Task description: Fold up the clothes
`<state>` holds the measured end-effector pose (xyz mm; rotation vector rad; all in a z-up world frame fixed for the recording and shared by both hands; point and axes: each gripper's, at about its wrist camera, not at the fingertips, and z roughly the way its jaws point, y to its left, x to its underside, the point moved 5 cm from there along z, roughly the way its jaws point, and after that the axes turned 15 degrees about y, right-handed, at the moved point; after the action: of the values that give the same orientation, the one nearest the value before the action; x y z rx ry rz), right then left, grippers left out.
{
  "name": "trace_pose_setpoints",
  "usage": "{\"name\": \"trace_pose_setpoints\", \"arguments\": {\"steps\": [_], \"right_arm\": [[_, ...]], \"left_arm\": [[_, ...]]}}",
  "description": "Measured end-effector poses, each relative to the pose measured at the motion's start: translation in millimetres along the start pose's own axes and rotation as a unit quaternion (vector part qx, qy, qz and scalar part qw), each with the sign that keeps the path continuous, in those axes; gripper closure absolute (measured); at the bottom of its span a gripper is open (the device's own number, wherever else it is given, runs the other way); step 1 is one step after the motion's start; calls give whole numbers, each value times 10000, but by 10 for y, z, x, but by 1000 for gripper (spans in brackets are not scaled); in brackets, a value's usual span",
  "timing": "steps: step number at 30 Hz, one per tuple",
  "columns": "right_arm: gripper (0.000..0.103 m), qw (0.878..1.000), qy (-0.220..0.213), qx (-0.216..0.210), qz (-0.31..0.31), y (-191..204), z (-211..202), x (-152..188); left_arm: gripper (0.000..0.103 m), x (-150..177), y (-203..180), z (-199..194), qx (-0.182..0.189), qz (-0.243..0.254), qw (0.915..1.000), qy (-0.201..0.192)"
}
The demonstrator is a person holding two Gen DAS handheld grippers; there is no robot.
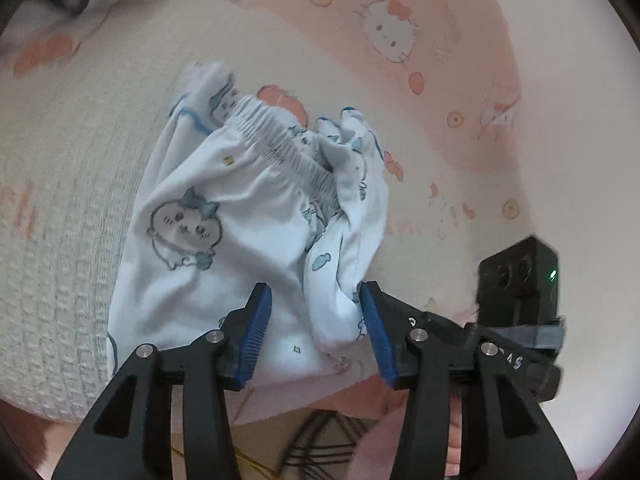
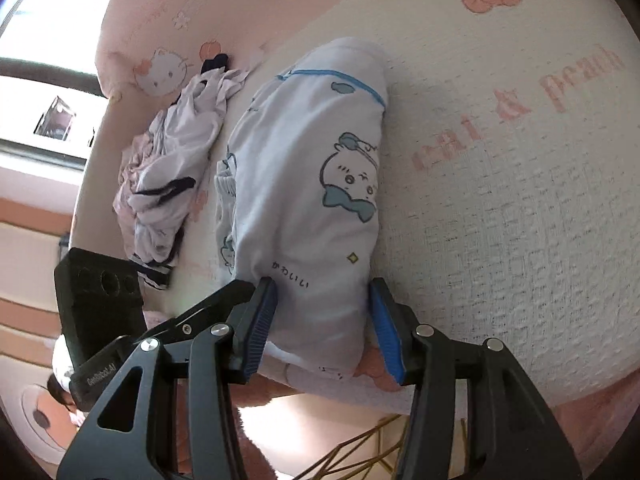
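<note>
Black two-finger grippers with blue pads straddle the near edge of a partly folded garment.

Left gripper (image 1: 316,332) and right gripper (image 2: 322,328) both stand moderately wide, fingers either side of the cloth; no pad is seen pressing, so neither appears to hold it. White cartoon-print shorts with a gathered elastic waistband (image 1: 240,216) lie bunched on the cream-and-pink printed bed cover (image 1: 460,184), near its front edge. A crumpled white-and-navy garment (image 2: 168,168) waits beside them. Judged step: mid-fold, regripping. Next move calls for closing on the near hem and carrying it over toward the waistband evenly.
</note>
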<state>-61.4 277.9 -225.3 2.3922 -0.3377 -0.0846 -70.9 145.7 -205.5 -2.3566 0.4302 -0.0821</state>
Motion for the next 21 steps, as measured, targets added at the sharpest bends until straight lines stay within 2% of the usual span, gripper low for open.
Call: {"name": "trace_pose_setpoints", "arguments": {"steps": [1,2,6,10,13,17,20,21], "right_arm": [[53,10000,3,59,-46,2,11,1],[53,9999,-11,89,-69,16,11,-1],[53,9996,-262,89,-92,78,-68,-30],[53,9981,-542,294,-67,95,-142,-51],[53,9976,-577,371,-85,93,-160,-48],[52,9971,-417,533,-337,157,-95,-29],[51,9964,-170,702,-449,167,22,0],[50,9970,-102,646,-422,140,44,7]], "left_arm": [[79,4,-27,1,-190,60,9998,-56],[88,8,-54,1,-383,118,9991,-112],[90,58,-78,-84,-646,226,9974,-227],[100,66,-82,-342,-614,254,9964,-519],[100,35,27,-536,-585,83,9957,-711],[100,103,364,-558,-540,-214,9970,-513],[97,181,532,-419,-146,-539,9982,-212],[95,187,541,-391,-167,-536,9983,-153]]}}
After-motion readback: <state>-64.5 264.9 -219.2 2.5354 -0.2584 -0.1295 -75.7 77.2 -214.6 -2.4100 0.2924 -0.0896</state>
